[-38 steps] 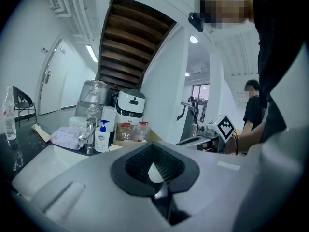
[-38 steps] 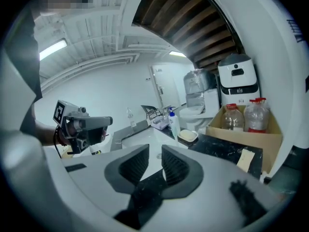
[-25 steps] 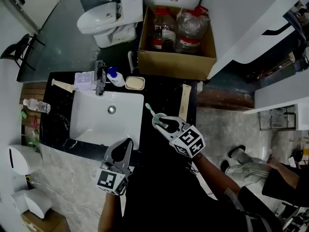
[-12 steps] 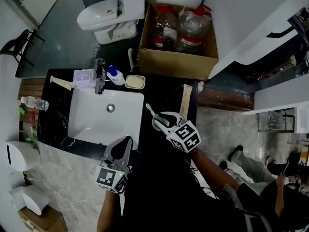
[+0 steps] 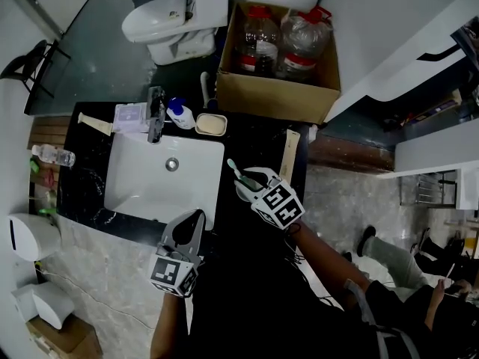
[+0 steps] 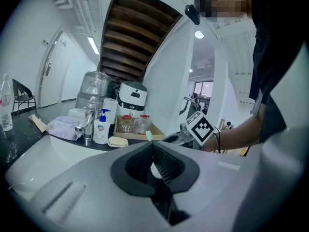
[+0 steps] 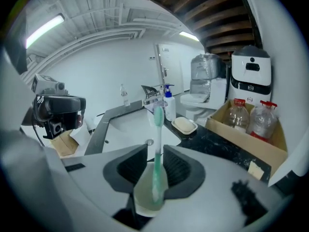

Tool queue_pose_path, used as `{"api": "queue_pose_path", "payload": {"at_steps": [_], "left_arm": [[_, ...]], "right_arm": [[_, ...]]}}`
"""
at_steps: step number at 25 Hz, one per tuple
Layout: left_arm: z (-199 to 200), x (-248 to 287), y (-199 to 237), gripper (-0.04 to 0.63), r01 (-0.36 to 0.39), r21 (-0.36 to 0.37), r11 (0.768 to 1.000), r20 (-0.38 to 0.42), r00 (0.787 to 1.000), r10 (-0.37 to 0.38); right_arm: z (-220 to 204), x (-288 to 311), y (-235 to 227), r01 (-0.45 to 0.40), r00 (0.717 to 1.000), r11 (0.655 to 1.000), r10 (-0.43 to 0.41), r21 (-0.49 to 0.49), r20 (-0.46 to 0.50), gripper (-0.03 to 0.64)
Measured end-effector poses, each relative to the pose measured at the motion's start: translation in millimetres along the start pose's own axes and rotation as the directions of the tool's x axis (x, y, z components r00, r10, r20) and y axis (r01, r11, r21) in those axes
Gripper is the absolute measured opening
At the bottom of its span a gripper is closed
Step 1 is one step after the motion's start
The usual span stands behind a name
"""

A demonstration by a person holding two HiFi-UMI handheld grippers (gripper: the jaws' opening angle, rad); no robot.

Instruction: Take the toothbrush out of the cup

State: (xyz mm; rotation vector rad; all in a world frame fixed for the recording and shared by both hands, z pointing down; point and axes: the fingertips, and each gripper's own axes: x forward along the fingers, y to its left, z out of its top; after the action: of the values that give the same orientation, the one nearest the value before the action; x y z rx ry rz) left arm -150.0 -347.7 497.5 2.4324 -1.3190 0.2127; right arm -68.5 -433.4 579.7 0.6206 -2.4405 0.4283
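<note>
**A:** What is hard to make out?

**B:** In the head view the cup is nearly lost between the jaws of the right gripper (image 7: 155, 149). Only the brush head sticks out past them. In the left gripper view a small pale patch (image 6: 155, 169) sits in the gap behind the jaw tips, and I cannot tell what it is. The person's arms are cut off at the bottom edge of the head view.

**A:** And the toothbrush (image 7: 157, 129)?

**B:** It is green, slim and almost straight, and it stands upright in a cloudy, translucent cup (image 7: 145, 197). Its bristle end is up, clear of the rim. The right gripper's jaws are closed on the cup's sides, so the brush stands between them without touching them. The cup is held over the dark counter (image 5: 254, 144), just beside the right edge of the white sink (image 5: 142, 185).

**A:** The left gripper (image 6: 152, 145)?

**B:** Its jaw tips meet and it holds nothing. It is near the sink's front edge.

**A:** Counts?

**B:** There is one toothbrush and one cup, and there are two grippers. On the counter are one soap dispenser (image 5: 179, 114) and one soap dish (image 5: 211, 125). Beyond it, two water bottles (image 5: 256, 43) stand in one cardboard box (image 5: 269, 99).
</note>
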Motion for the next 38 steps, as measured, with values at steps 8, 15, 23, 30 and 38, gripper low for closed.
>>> {"api": "queue_pose_path", "payload": {"at_steps": [8, 15, 23, 30, 38], "left_arm": [[-10.1, -11.3, 6.5, 0.009, -0.038, -0.020, 0.999, -0.010, 0.999, 0.037], [-11.6, -16.8, 5.4, 0.009, -0.054, -0.025, 0.998, -0.011, 0.999, 0.053], [-10.7, -17.4, 0.8, 0.009, -0.054, -0.014, 0.998, -0.009, 0.998, 0.054], [-9.7, -16.7, -6.6, 0.009, -0.049, -0.012, 0.999, -0.016, 0.999, 0.049], [-8.1, -15.5, -17.1, 0.009, -0.027, 0.007, 1.000, -0.011, 1.000, 0.027]], "right_arm": [[-8.0, 10.2, 0.1, 0.005, 0.997, 0.998, -0.009, -0.056, -0.071, 0.088], [-6.5, 6.2, 0.5, 0.010, 0.998, 0.998, -0.013, -0.054, -0.058, 0.043], [-7.3, -6.1, 4.7, -0.003, 1.000, 1.000, 0.003, -0.027, -0.017, 0.041], [-5.7, -24.6, 3.2, 0.011, 0.999, 1.000, -0.011, 0.005, 0.037, 0.040], [-7.7, -43.0, 1.1, 0.034, 0.998, 0.999, -0.036, 0.033, 0.054, 0.040]]}}
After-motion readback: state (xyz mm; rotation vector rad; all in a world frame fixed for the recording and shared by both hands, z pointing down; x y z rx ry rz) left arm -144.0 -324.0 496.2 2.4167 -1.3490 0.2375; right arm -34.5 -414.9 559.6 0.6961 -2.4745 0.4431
